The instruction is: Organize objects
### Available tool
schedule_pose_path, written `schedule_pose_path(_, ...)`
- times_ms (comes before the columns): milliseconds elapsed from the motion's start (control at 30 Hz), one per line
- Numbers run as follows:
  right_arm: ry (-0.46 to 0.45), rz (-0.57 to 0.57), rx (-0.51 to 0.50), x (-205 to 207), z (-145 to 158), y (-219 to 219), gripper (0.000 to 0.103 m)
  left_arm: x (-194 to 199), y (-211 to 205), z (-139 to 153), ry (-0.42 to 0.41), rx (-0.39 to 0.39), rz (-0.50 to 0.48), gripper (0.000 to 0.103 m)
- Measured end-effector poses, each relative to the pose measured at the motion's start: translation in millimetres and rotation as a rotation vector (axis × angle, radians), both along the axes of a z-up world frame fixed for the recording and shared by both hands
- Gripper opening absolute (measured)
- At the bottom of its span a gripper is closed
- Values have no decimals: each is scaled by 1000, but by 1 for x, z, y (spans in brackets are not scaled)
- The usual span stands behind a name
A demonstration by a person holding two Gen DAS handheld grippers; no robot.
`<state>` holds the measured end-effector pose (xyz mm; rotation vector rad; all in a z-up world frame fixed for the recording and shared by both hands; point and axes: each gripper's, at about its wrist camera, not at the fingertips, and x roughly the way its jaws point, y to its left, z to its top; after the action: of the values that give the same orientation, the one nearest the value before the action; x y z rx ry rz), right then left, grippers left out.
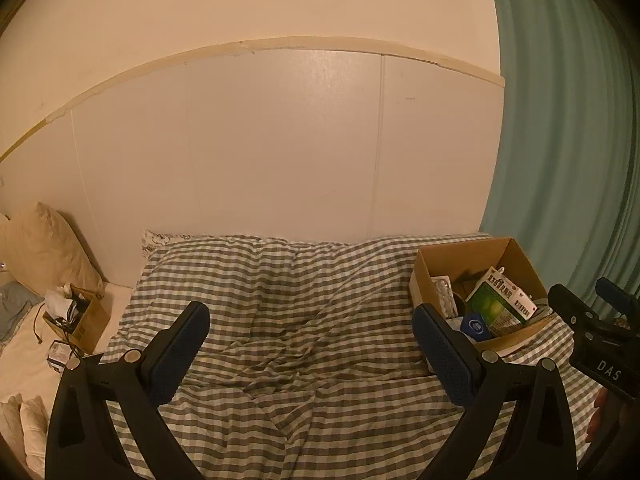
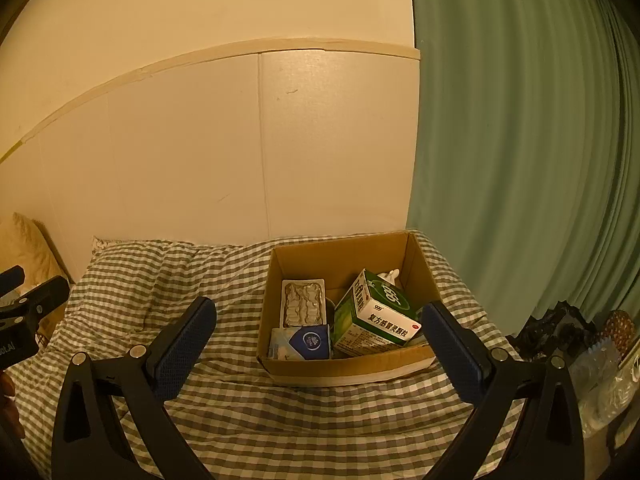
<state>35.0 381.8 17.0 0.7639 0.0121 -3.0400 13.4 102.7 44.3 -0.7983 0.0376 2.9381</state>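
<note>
An open cardboard box (image 2: pixel 352 364) sits on the checked bedcover (image 2: pixel 168 276), in front of my right gripper (image 2: pixel 320 320), which is open and empty just short of the box. Inside lie a green and white medicine carton (image 2: pixel 376 320), a blister pack (image 2: pixel 302 302) and a blue and white packet (image 2: pixel 304 342). In the left wrist view the same box (image 1: pixel 424 276) is at the right. My left gripper (image 1: pixel 312 320) is open and empty above the cover's middle. The right gripper's body (image 1: pixel 596 332) shows at the right edge there.
A second small cardboard box (image 1: pixel 86 320) with cables and tissue sits at the left by a cream pillow (image 1: pixel 44 248). A white panelled wall (image 1: pixel 280 140) backs the bed. A green curtain (image 2: pixel 520 140) hangs at the right, with bags (image 2: pixel 600 360) below it.
</note>
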Motion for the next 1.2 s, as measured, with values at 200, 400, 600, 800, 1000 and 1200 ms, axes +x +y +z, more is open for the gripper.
schedule_pose_path(200, -4, -1, -2, -1, 0, 2, 103, -1, -1, 0, -4, 6, 2, 103)
schedule_pose_path(400, -6, -2, 1, -2, -2, 2, 103, -2, -2, 0, -5, 3, 2, 103)
schedule_pose_path(600, -14, 3, 0, -4, -4, 3, 103, -3, -2, 1, -4, 14, 0, 103)
schedule_pose_path(800, -12, -3, -2, -5, -3, 6, 103, -2, 6, 1, -2, -10, -20, 103)
schedule_pose_path(1000, -25, -4, 1, -7, -6, 7, 103, -4, 6, 0, -9, -4, -6, 103)
schedule_pose_path(1200, -25, -7, -3, -7, -4, 9, 103, -3, 7, -2, -19, -12, -8, 103)
